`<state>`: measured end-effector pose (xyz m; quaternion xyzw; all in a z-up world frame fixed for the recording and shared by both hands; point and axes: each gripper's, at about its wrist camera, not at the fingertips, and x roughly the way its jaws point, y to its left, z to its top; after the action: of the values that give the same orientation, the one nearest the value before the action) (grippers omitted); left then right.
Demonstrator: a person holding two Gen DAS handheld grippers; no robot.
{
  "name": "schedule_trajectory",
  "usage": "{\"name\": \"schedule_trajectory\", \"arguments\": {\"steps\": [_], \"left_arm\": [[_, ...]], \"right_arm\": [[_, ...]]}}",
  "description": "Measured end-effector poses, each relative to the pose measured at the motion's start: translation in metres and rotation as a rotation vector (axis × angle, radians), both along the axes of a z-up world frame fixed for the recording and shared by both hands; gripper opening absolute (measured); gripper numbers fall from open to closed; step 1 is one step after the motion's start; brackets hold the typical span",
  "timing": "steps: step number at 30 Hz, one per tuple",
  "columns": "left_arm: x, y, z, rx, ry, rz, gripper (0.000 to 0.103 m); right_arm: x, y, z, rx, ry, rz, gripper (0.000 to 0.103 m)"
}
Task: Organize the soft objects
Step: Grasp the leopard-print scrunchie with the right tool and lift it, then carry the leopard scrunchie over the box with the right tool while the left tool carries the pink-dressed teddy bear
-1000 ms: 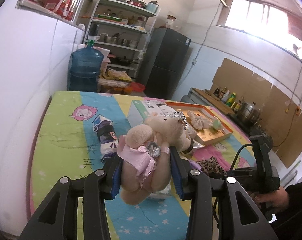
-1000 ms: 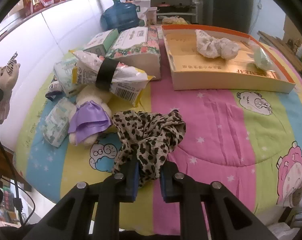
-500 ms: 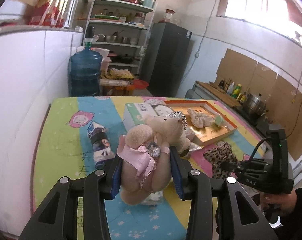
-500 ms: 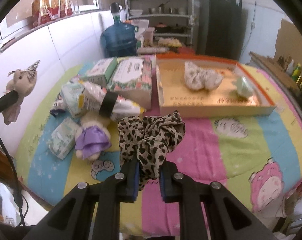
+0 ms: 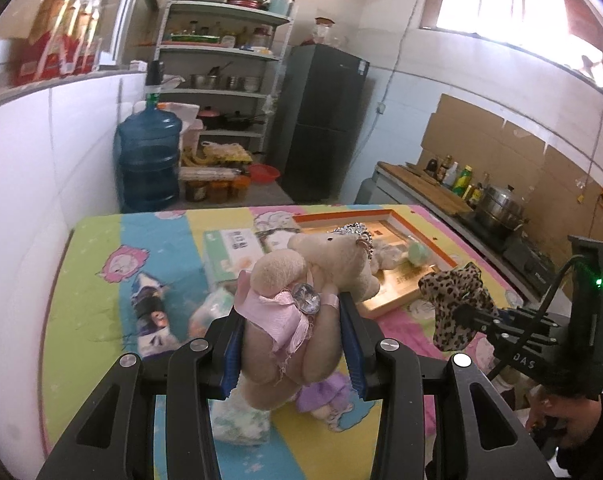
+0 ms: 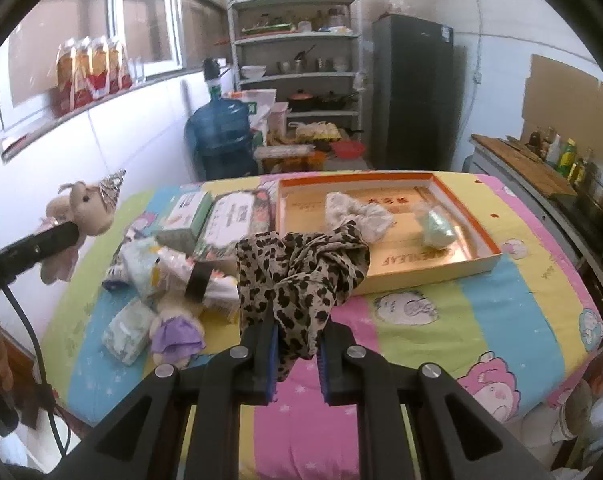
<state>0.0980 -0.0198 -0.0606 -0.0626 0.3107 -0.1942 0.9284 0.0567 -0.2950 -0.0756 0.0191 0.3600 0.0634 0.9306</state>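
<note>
Windowsill packets [image 6: 89, 76] blurred, contents unreadable.

Black left gripper [image 5: 293, 344], blue pads, silver screws
</note>
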Motion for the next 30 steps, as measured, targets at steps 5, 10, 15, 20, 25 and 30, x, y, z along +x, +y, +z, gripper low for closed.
{"name": "schedule_trajectory", "arguments": {"steps": [5,10,15,20,25,30], "left_arm": [[0.006,-0.020,0.008,0.003,-0.004,-0.030,0.043],[0.013,-0.042,0.014,0.004,-0.004,-0.061,0.043],[0.023,-0.066,0.018,0.008,0.000,-0.085,0.043],[0.034,-0.091,0.018,0.010,0.003,-0.102,0.043],[0.050,-0.114,0.019,0.008,0.010,-0.112,0.043],[0.066,-0.137,0.017,0.014,0.021,-0.118,0.043]], "right_arm": [[-0.003,-0.017,0.012,0.000,-0.030,-0.034,0.016],[-0.003,-0.034,0.021,-0.010,-0.054,-0.061,0.016],[0.000,-0.050,0.025,-0.012,-0.064,-0.081,0.016],[0.006,-0.067,0.027,-0.025,-0.076,-0.096,0.016],[0.018,-0.086,0.030,-0.027,-0.085,-0.105,0.016],[0.034,-0.105,0.030,-0.015,-0.085,-0.108,0.016]]}}
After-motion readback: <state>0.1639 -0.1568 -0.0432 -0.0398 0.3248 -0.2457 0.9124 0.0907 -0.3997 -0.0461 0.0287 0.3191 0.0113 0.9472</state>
